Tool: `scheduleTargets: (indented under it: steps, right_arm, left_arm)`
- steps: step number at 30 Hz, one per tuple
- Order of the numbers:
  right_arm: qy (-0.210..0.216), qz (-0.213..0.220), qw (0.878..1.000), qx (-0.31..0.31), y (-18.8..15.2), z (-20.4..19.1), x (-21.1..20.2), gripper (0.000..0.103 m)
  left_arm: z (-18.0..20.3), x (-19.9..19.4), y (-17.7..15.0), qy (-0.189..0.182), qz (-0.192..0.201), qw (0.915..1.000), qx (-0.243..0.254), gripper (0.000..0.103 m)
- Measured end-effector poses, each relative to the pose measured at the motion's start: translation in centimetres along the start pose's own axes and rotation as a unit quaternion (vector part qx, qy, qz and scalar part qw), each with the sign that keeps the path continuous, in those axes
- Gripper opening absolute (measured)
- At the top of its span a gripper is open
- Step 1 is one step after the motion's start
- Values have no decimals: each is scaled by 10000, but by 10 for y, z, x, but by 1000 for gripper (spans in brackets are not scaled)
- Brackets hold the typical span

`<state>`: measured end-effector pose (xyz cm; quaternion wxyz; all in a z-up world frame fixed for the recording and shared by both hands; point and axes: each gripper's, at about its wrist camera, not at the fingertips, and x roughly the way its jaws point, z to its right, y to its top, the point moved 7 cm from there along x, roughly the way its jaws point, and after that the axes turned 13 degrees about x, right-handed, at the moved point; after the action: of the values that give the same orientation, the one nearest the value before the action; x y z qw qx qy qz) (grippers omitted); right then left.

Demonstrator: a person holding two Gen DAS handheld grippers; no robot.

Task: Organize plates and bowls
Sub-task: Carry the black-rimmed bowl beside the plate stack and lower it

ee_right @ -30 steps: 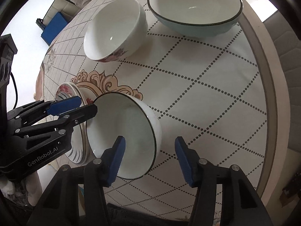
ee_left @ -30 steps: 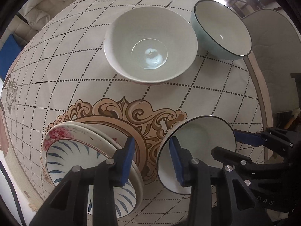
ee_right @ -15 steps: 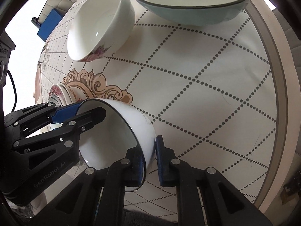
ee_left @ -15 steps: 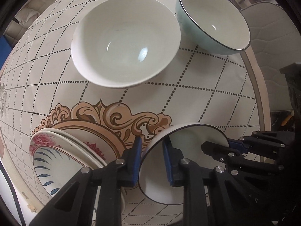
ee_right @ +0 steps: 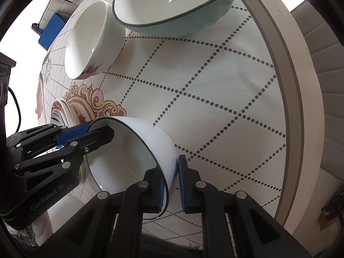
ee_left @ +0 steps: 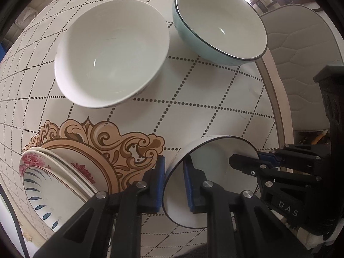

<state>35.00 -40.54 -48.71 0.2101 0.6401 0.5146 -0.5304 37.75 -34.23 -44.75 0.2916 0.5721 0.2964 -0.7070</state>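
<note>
I hold the small dark-rimmed bowl (ee_left: pixel 217 178) tilted, left gripper (ee_left: pixel 173 182) and right gripper (ee_right: pixel 172 180) both clamped on opposite rim walls; the white bowl (ee_left: pixel 111 53) lies far-left ahead

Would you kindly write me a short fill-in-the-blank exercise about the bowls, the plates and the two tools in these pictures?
1. Both the left tool and the right tool are shut on the rim of the same small ____.
2. The light blue bowl has a rim edged in ____.
3. The small bowl is held ____, not level.
4. The stacked plates lie on the ____ tool's side of the held bowl.

Missing words: bowl; black; tilted; left
</note>
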Motion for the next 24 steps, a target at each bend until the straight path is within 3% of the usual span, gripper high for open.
scheduleTargets:
  steps: [8, 12, 19, 24]
  right_arm:
    - [-115, -121, 9996, -221, 2, -1, 3, 14]
    - [-33, -204, 9997, -92, 4, 0, 4, 14]
    - [34, -230, 9997, -41, 18, -9, -1, 14]
    - [-112, -230, 9995, -172, 29, -11, -5, 14]
  left_arm:
    - [-3, 17, -22, -476, -236, 9978, -386, 15]
    - [-1, 16, -29, -353, -149, 9982, -464, 15]
    - [-39, -5, -15, -332, -62, 9978, -563, 15]
    - [-35, -15, -10, -344, -79, 9977, -577, 15]
